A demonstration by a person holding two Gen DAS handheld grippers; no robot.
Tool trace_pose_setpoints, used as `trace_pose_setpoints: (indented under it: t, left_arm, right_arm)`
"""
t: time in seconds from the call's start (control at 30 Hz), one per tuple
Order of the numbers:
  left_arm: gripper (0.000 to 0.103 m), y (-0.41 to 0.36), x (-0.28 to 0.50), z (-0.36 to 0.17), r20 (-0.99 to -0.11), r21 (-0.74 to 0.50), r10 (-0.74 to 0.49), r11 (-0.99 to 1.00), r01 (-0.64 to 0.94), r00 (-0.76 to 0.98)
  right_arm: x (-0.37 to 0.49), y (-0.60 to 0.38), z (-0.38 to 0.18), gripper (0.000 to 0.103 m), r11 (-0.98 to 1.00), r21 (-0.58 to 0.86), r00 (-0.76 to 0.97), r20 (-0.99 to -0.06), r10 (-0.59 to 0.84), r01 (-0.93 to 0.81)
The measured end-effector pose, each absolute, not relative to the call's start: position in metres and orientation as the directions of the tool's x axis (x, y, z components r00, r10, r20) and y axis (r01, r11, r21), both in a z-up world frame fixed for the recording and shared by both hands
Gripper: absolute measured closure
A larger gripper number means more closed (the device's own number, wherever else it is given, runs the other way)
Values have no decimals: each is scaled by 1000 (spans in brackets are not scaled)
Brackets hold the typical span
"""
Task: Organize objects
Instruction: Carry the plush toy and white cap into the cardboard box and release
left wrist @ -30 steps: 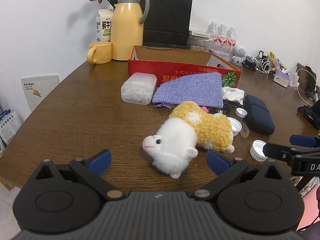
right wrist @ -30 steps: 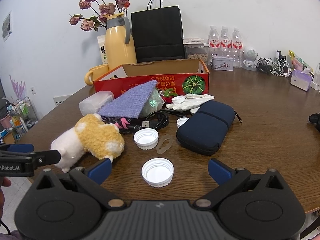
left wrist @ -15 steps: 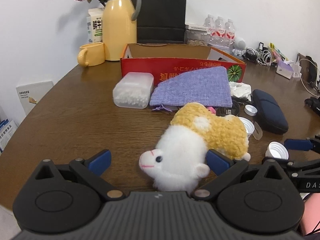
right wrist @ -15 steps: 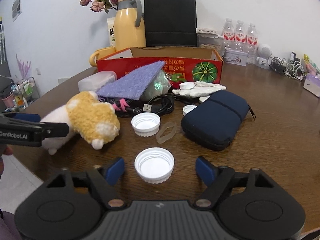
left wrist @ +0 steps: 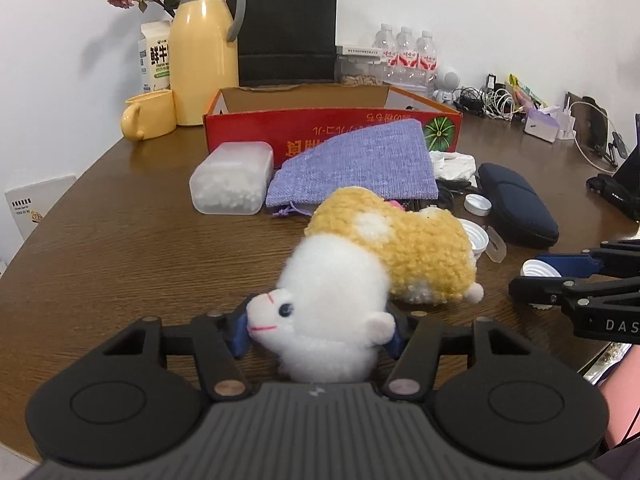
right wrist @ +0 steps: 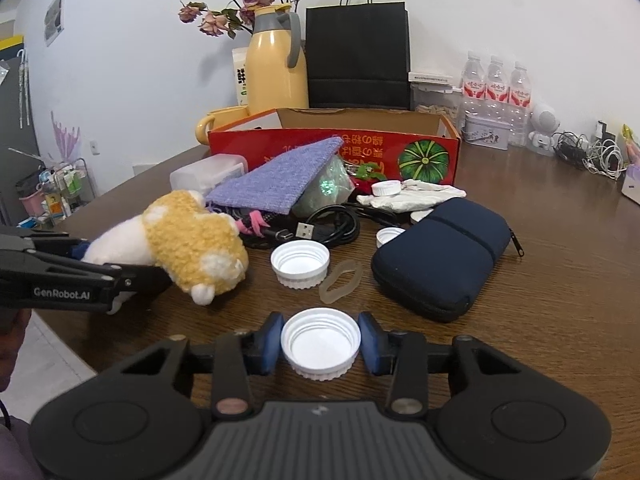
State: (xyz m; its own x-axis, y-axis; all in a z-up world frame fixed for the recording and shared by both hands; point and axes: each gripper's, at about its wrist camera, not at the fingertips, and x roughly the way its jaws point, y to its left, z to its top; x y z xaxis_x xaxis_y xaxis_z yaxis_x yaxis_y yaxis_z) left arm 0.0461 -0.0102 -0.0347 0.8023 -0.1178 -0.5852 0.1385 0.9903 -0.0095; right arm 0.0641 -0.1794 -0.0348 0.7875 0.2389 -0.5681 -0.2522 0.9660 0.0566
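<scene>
Closing left fingers [left wrist: 238, 330] on the plush [left wrist: 400, 248]: blue pads against the white head on either side, snout to the left, yellow body stretching away to the right. Closing right fingers [right wrist: 370, 344] on a cap [right wrist: 320, 342]: narrow gap, pads touching the ribbed rim left and right, open side up, cap flat on the bench [left wrist: 100, 260].

Largest downward:

Brown wooden bench, carrying everything.
Red box [left wrist: 332, 136] at mid-bench, open top, melon picture on the front's right end.
Black paper bag [left wrist: 286, 28] upright behind the box, against the wall.
Yellow flask [left wrist: 202, 60] left of the bag, grey handle, dried roses behind.
Purple pouch [left wrist: 360, 168] leaning on the box front, lower edge on the bench.
Navy case [left wrist: 516, 212] lying right of the pouch, zipped.
Plush on its side in front of the pouch, head at the near edge between the left fingers, rear feet toward the caps.
Clear tub [left wrist: 230, 184] just left of the pouch, white bits inside.
Yellow mug [left wrist: 150, 116] beside the flask, with a milk carton [left wrist: 154, 60] behind.
Black cable [right wrist: 332, 224] coiled below the pouch, plug showing.
Second cap [right wrist: 300, 262] beyond the held one, open side up, near the plush's feet.
Clear ring [right wrist: 340, 282] just right of that second cap, flat on the wood.
</scene>
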Motion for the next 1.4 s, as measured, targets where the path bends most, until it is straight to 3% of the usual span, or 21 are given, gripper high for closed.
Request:
trace_pose_setpoints:
  t: [0.4, 0.8, 0.97, 1.17, 1.4]
  left_arm:
    - [43, -9, 50, 9, -471, -10, -133, 989, 145, 872]
    - [43, -15, 145, 68, -328, -3, -125, 991, 132, 936]
    - [43, -14, 205, 82, -302, -10, -84, 996, 85, 950]
    - [43, -2, 284, 77, -356, -49, 16, 998, -36, 934]
    - [43, 14, 338, 43, -513, -50, 91, 990, -135, 854]
  right_arm:
    - [78, -175, -3, 64, 960, 34, 845, -467, 260, -277]
    - [183, -179, 53, 64, 965, -11, 916, -316, 246, -263]
    - [252, -187, 73, 64, 970, -22, 928, -296, 225, -242]
    - [336, -191, 72, 64, 978, 15, 912, -360, 197, -206]
    - [377, -194, 28, 64, 984, 34, 857, -486, 170, -176]
